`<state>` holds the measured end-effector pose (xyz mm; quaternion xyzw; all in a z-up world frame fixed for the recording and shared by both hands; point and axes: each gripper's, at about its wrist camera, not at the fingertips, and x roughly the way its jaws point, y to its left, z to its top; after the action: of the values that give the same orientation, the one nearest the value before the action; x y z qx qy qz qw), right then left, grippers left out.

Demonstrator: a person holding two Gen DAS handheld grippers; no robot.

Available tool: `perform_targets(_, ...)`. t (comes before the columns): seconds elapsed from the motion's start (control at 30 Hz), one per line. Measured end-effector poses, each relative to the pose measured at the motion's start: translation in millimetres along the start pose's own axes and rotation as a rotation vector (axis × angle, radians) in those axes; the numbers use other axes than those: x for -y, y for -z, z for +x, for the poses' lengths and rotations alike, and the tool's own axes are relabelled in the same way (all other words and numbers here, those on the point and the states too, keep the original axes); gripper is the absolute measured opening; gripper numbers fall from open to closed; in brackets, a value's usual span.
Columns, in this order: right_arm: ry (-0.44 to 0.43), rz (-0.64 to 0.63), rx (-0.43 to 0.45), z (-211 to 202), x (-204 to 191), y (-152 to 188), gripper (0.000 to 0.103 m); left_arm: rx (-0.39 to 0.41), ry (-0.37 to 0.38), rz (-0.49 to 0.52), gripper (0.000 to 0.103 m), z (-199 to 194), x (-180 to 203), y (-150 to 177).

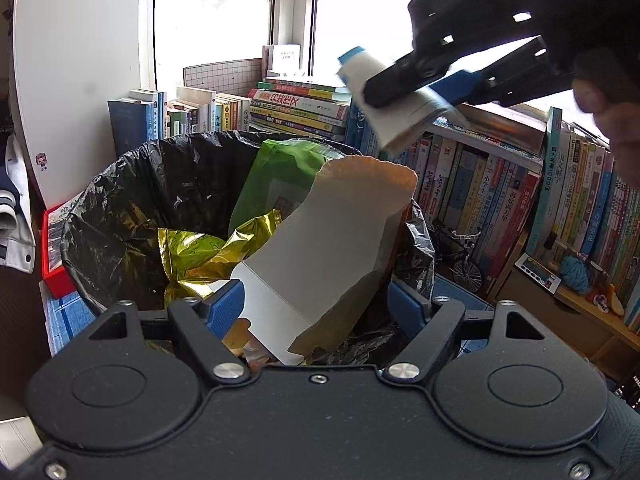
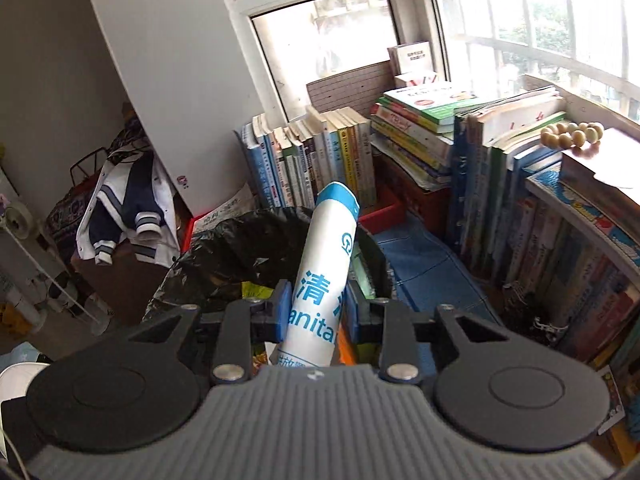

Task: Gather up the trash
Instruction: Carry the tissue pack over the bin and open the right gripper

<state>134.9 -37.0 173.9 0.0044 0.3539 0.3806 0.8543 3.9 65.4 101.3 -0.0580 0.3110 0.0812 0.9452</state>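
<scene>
Right tool clamps the rolled white-blue bag above the bin; left tool wide, straddling protruding cardboard. Risk: bag snags cardboard, lands outside.

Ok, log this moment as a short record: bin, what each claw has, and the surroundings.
bin: black-lined trash bin, already holding a green packet and gold wrappers
left claw: jaws wide either side of a white cardboard piece standing in the bin; grip unclear
right claw: shut on a white-and-blue rolled packet, above the bin
surroundings: books along the window
</scene>
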Motion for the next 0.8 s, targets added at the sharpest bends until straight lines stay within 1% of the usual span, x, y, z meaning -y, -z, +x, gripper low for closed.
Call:
perform_targets(0.1,-0.023,-0.033,-0.022,13.3,-10.2,8.5,0.033,-0.002,0.001,-0.004,0.077,-0.4,-0.2,0.1)
perform_targets(0.2,-0.039,-0.038,-0.055,29.7,-16.1,14.8,0.033,-0.001,0.003,-0.006,0.077,-1.0,-0.4,-0.3)
perform_targets(0.3,-0.037,-0.039,-0.082,40.9,-18.5,19.0,0.035,0.0,0.003,-0.005,0.077,-1.9,-0.8,0.2)
perform_targets(0.37,-0.031,-0.042,-0.092,45.3,-19.2,20.9,0.038,-0.002,0.005,-0.006,0.077,-2.1,-1.1,0.2)
perform_targets(0.43,-0.024,-0.038,-0.095,47.0,-19.2,21.7,0.045,-0.003,0.005,-0.01,0.077,-2.5,-1.6,0.4)
perform_targets(0.73,-0.007,-0.023,-0.095,42.3,-14.9,22.7,0.045,-0.008,0.005,-0.013,0.077,-2.2,-2.0,0.0)
perform_targets(0.8,0.0,-0.028,-0.088,36.7,-13.7,24.0,0.049,-0.007,0.005,-0.013,0.077,-2.4,-1.8,0.4)
